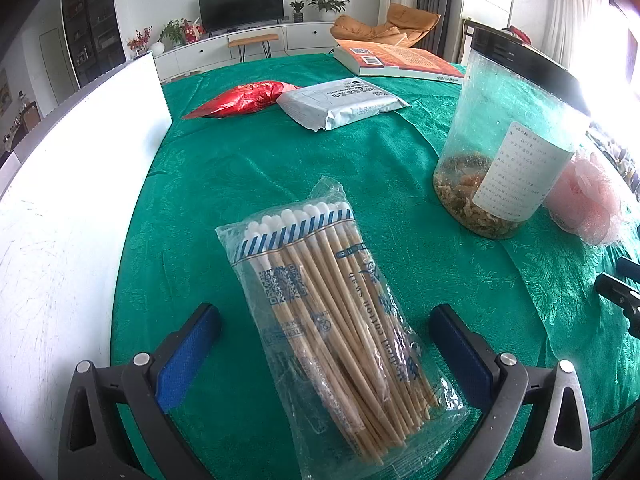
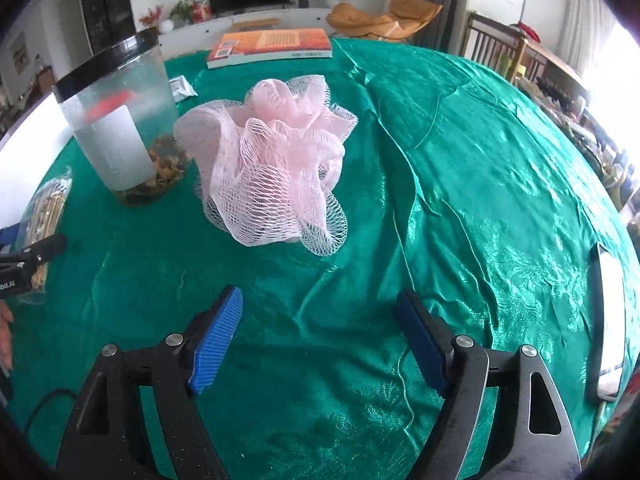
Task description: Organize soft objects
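At the far left, a white board is standing along the edge of the desk, which is lying under a green cloth. The left tongs are hovering with their blue pads spread wide on either side of a clear packet of cotton swabs, not pressing on it; the packet is lying flat on the cloth. Beyond it, a red foil bag and a grey wrapped pack are lying just beside each other, with an orange book farther back. To the right, a clear jar with a black lid is standing upright near the pink mesh bath puff, which is sitting on the cloth ahead of the right tongs. Those tongs are gaping wide, nothing between them, well short of the puff. At the far right edge a phone is lying on the cloth.
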A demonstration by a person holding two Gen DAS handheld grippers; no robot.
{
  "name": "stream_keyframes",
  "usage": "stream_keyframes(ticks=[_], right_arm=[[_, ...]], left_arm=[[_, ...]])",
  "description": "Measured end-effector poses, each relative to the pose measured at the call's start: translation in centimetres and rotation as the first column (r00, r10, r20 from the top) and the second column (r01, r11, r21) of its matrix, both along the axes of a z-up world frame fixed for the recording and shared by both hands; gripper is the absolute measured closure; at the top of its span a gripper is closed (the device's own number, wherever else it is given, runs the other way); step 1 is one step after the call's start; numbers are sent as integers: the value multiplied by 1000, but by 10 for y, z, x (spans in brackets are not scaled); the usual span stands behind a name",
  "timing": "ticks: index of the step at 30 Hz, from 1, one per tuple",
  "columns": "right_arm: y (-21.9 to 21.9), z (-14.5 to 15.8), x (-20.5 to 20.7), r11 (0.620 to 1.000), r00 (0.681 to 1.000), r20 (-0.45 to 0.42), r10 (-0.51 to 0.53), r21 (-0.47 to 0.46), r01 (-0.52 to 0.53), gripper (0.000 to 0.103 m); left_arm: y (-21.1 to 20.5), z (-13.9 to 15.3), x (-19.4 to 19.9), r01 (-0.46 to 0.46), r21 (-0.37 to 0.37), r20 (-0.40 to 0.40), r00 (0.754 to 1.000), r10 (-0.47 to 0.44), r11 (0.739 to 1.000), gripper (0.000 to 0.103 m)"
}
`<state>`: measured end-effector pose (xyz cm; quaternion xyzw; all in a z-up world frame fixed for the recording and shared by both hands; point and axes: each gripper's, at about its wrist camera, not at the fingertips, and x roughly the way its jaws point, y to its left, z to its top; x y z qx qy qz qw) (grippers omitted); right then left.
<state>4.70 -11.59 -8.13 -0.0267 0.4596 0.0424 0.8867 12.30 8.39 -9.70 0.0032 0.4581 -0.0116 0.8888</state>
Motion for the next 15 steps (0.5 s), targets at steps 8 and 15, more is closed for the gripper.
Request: stream_keyframes(ticks=[8,15], right_arm=[[-3,-1,4,1000,1000,-7,-3,20,3,16],[-4,-1,4,1000,1000,-7,-4,21,4,16]], left_arm=[[0,0,0,0,0,0,1000,0,1000,0],[0,0,0,0,0,0,1000,0,1000,0]])
